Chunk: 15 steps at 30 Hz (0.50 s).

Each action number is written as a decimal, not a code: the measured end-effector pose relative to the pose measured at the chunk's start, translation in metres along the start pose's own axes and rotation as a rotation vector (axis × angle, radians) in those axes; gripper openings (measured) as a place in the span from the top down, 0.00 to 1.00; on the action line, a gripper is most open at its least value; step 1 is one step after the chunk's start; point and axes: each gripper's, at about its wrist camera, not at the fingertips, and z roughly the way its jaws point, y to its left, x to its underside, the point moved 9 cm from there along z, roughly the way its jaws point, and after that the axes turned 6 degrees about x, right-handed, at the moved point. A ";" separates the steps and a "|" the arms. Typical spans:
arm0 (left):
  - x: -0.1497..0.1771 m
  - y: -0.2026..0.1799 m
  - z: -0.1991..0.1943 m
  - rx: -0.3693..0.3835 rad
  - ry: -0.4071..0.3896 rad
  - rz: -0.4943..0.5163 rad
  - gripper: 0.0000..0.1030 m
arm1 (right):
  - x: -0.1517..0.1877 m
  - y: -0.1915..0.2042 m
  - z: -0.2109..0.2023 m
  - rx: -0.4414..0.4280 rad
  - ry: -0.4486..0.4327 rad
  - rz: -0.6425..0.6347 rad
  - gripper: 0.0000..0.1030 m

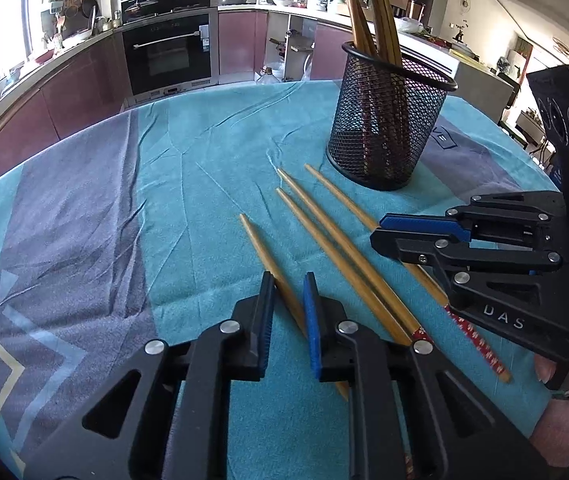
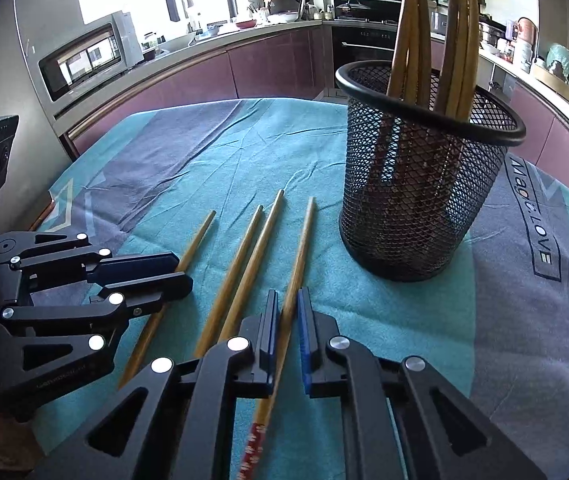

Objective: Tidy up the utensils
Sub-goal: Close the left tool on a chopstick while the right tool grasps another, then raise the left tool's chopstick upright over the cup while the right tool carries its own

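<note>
Four bamboo chopsticks lie side by side on a teal and grey tablecloth, tips pointing away toward a black mesh holder that stands upright at the far right of the table with more chopsticks leaning inside it.

The left gripper comes in from the near edge, its jaws drawn together on the leftmost chopstick, which passes between the black pad and the blue pad.

The right gripper is likewise clamped, on the rightmost chopstick, the one lying nearest the holder; its red patterned handle end runs back under the gripper body. In the left wrist view this same gripper crosses that chopstick from the right, fingers pressed together.

The two middle chopsticks rest free on the cloth between the gripped ones, nearly touching each other along their length.

Behind the table run maroon kitchen cabinets and a built-in oven.
</note>
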 end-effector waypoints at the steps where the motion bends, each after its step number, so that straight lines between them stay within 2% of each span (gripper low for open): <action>1: 0.000 0.000 0.000 -0.001 -0.002 -0.006 0.89 | 0.000 -0.001 -0.001 -0.005 0.000 0.006 0.95; 10: -0.001 0.000 -0.006 -0.004 -0.013 -0.028 0.93 | 0.003 -0.005 -0.014 -0.048 -0.022 0.027 0.95; 15: -0.007 0.000 -0.018 0.033 -0.037 -0.039 0.93 | -0.001 -0.007 -0.033 -0.094 -0.073 0.045 0.95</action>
